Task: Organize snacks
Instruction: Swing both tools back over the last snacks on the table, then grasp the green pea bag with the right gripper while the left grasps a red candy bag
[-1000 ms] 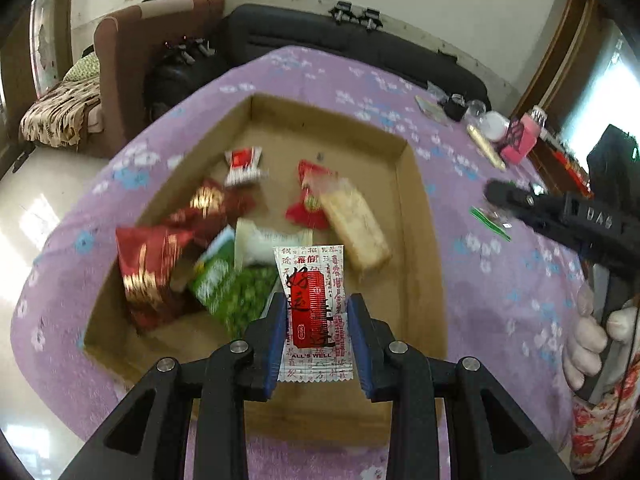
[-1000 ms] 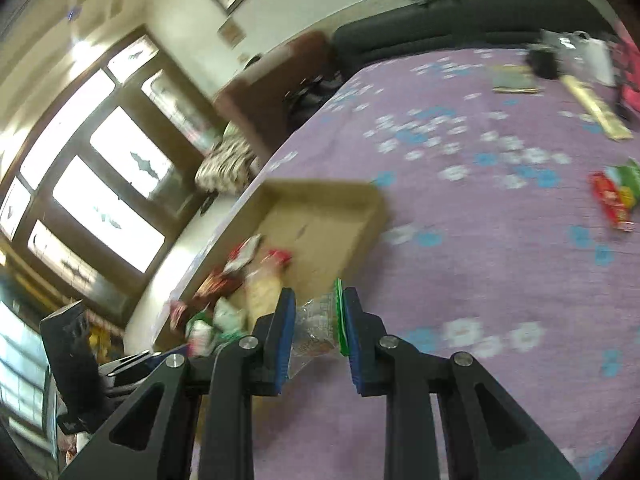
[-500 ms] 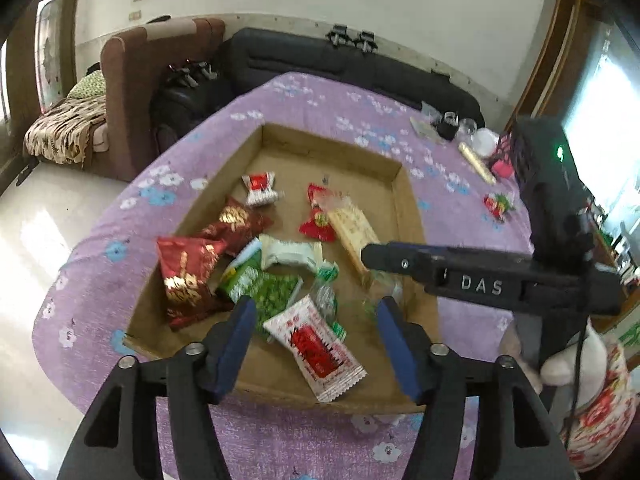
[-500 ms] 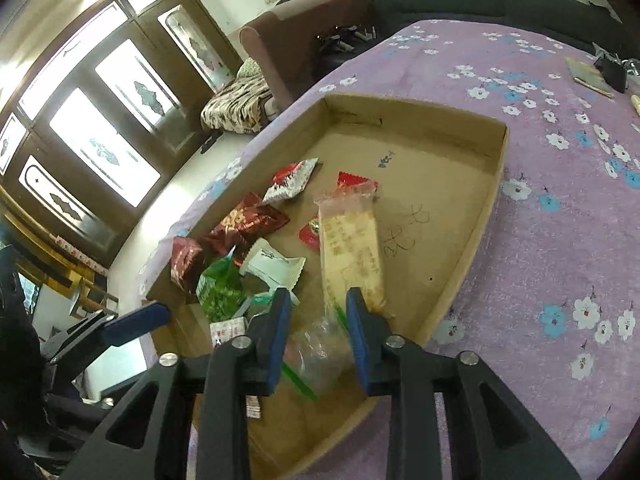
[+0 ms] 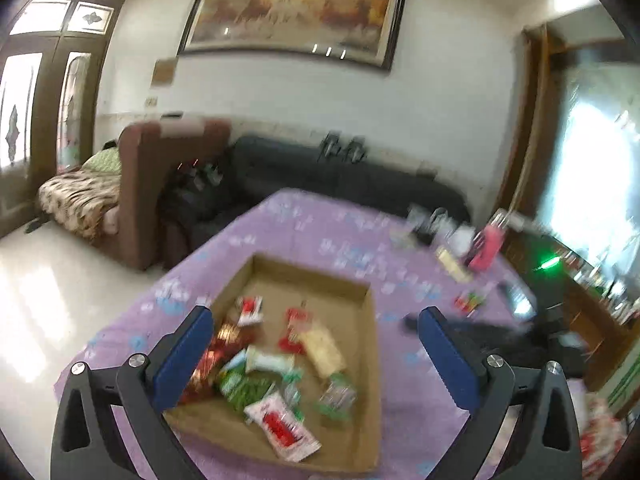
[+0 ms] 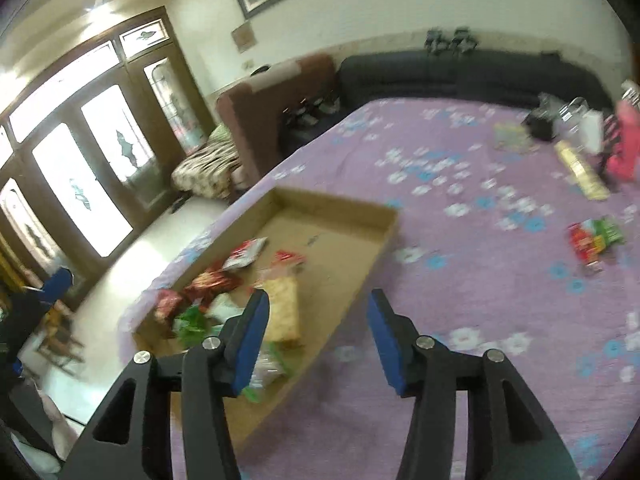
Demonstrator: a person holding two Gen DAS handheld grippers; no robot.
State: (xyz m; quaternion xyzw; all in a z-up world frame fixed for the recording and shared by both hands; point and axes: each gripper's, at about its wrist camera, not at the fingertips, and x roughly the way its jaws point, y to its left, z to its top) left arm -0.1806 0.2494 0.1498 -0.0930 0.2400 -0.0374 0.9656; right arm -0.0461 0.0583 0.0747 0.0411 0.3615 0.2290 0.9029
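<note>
Purple cloth [image 5: 328, 232] covers the table under the cardboard tray [image 5: 372, 360], where the snacks [image 5: 256, 384] lie heaped. Above the tray, my left gripper [image 5: 314, 364] and right gripper [image 6: 318, 340] have just been opening, both empty.

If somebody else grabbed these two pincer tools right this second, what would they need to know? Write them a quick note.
Left gripper: open wide, jaws have just been opening, nothing between them.
Right gripper: open, jaws have just been opening, nothing between them.
Cardboard tray on the purple tablecloth: holds the snacks gathered so far, including the red-and-white sachet near its front edge and the clear green-edged packet beside it.
Done: both are in the tray.
Left: a red-and-green snack packet lies out on the cloth to the right of the tray. The things at the table's far end are too blurred to name.
</note>
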